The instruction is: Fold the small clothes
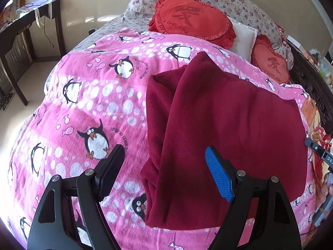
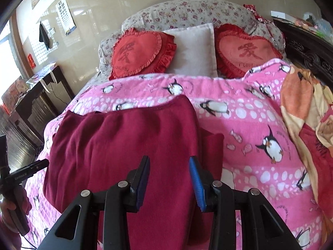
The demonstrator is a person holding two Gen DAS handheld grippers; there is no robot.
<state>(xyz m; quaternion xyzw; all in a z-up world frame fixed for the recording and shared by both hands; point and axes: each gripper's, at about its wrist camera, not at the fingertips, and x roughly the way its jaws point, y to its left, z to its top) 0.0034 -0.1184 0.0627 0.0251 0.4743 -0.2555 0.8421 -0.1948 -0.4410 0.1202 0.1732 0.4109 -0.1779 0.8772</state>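
**One dark red garment on the penguin blanket, both grippers empty**

I have one dark red fleece garment (image 1: pixel 229 112) in front of me. It lies on the pink penguin blanket (image 1: pixel 87 95) that covers the bed, already partly folded: one long panel lies over the body from the far side toward me.

My left gripper (image 1: pixel 164 173) is spread wide and holds nothing; it hangs over the left edge of the garment. My right gripper (image 2: pixel 169 179) has its jaws narrower but also parted, over the near right part of the cloth, and I see no cloth pinched between the pads.

I judge the garment to be light, soft and limp, with a fuzzy surface that will not slip easily. It will sag if I lift it by one point, so I think it is better to take it at two corners of one edge, pinching all layers together.

Counted: one garment, two grippers, two red heart-shaped cushions (image 2: pixel 141 52), one white pillow (image 2: pixel 193 50) between them, one floral bolster (image 2: pixel 187 10) at the far end.
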